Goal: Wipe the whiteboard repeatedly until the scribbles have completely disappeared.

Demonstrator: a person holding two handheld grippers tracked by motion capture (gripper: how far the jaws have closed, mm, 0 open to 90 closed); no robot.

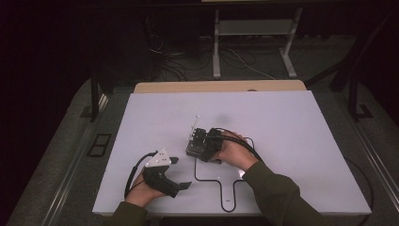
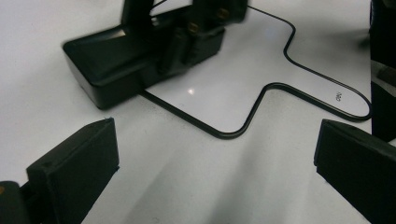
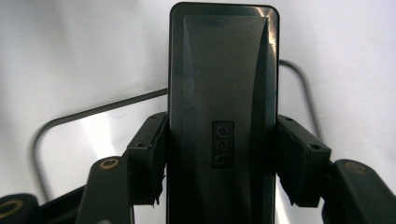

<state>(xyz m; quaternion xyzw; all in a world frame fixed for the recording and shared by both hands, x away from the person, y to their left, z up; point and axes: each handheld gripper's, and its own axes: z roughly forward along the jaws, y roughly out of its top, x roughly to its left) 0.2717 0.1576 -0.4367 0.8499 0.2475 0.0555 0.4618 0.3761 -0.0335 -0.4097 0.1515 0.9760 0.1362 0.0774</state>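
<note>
Fingers [image 3: 149,154] of right gripper [image 1: 203,143]: clamped on both long sides of black box [image 3: 223,107], held near table [image 1: 291,141] middle, by black outline [image 2: 261,100], likely for placement. Left gripper [image 2: 215,158]: jaws apart, empty, parked near left, clear of the work.

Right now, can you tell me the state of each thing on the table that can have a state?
Black box: lying flat on the white board, clamped on both long sides, lid side up.
Right gripper: jaws shut on the black box.
Left gripper: jaws open, nothing between them, low over the board.
White board: flat on the table, with a black outline drawn on it; the box lies partly on the outline.
</note>
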